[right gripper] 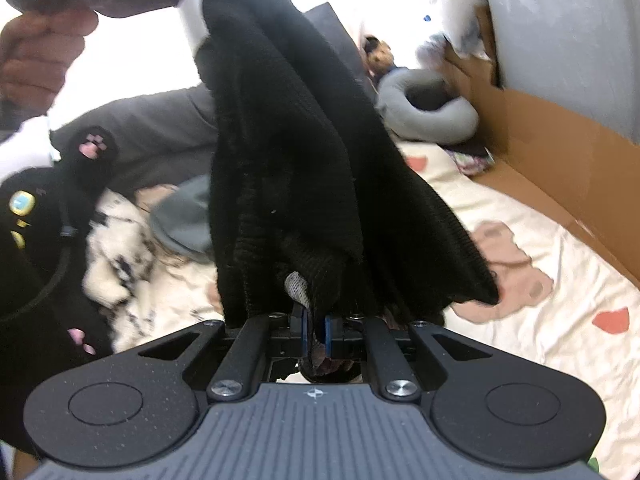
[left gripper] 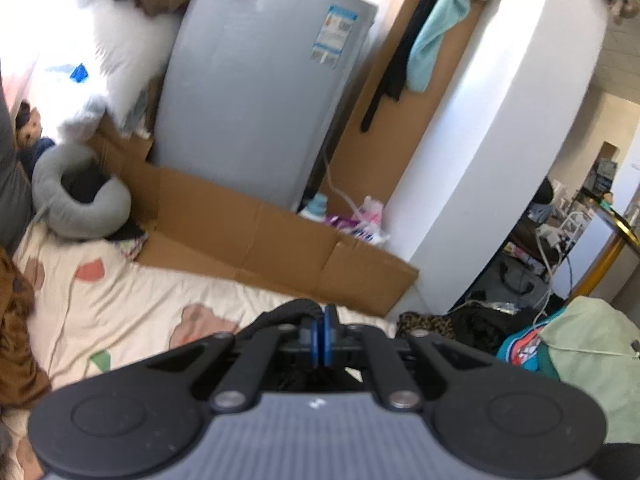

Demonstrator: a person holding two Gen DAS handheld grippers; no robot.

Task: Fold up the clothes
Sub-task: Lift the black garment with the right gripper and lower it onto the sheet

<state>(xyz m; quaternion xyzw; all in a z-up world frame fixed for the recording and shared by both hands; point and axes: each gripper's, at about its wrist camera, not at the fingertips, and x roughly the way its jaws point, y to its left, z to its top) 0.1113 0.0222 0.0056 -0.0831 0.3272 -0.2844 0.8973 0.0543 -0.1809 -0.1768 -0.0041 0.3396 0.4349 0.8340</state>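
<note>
Right gripper [right gripper: 316, 334]: fingers clamped on a fold of the black knit garment [right gripper: 296, 160]
Left gripper [left gripper: 324, 336]: fingers closed on an edge of the same dark cloth
Garment: hangs stretched between both grippers, above the patterned bed sheet [right gripper: 560, 320]
Hand [right gripper: 36, 64]: upper left in the right wrist view

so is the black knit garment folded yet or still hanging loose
Hanging loose: the black knit garment drapes bunched in the air, pinched by the right hand-held gripper.
</note>
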